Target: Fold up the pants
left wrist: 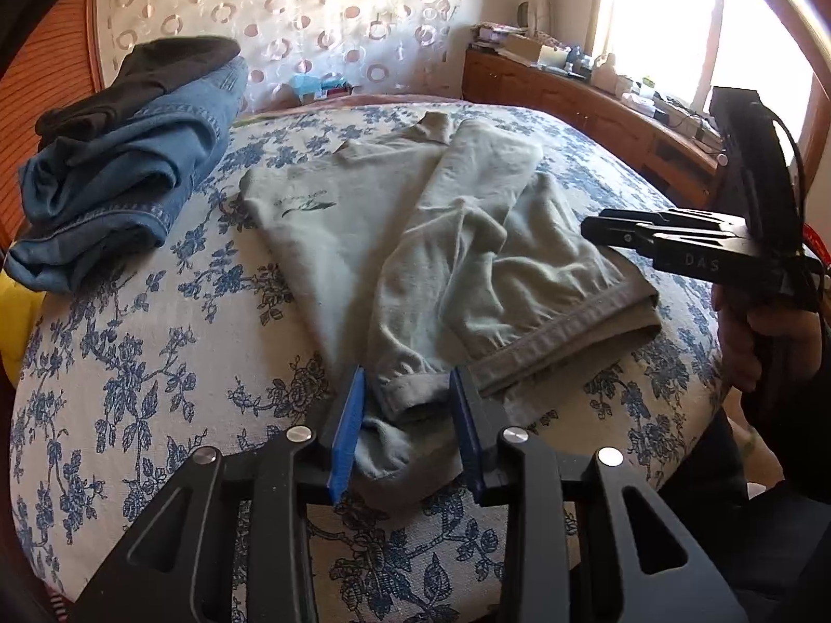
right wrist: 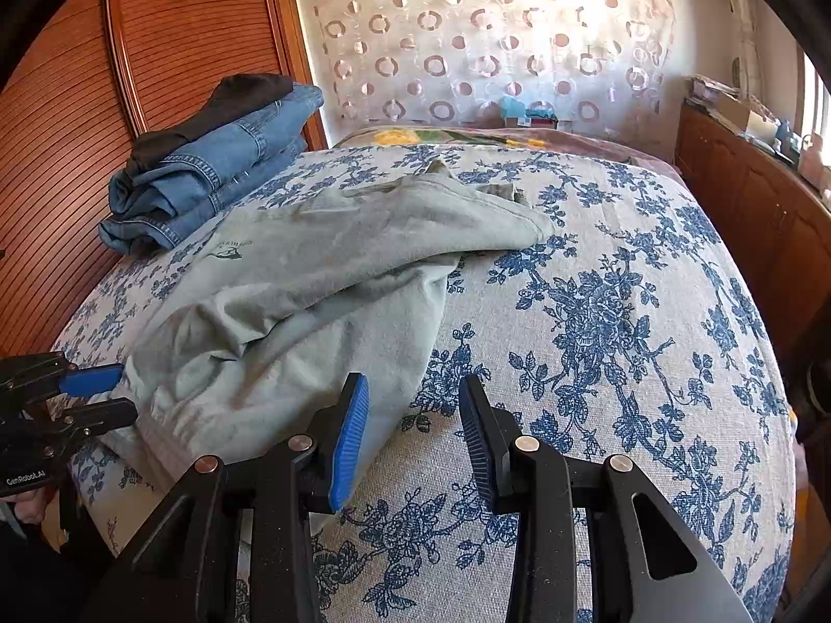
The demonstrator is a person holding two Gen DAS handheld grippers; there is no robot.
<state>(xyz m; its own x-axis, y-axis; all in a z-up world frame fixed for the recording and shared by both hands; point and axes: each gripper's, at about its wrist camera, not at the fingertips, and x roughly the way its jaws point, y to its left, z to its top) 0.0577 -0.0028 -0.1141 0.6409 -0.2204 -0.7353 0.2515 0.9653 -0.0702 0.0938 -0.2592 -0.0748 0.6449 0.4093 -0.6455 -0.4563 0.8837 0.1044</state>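
**Inspector:** Your pants [left wrist: 441, 239] lie partly folded on the bed [left wrist: 156, 363], running from mid-bed toward its near edge. Soft, light grey-green cloth; I judge it will sag and slide, so take it by the thicker cuff or waistband hem.

**Second:** Claw states?

**Inspector:** Your left claw [left wrist: 407, 431] straddles a leg cuff [left wrist: 410, 389] at the near edge; whether the pads pinch the cloth, I cannot tell. Your right claw [right wrist: 413, 436] is released, empty, hovering over bare bedcover just beside the pants.

**Second:** Markings?

**Inspector:** "DAS" reads on the right tool, "GenRobot.AI" on the left. A small dark print [left wrist: 306, 205] on the pants is illegible. Folded jeans [left wrist: 119, 181] sit at the far left corner.
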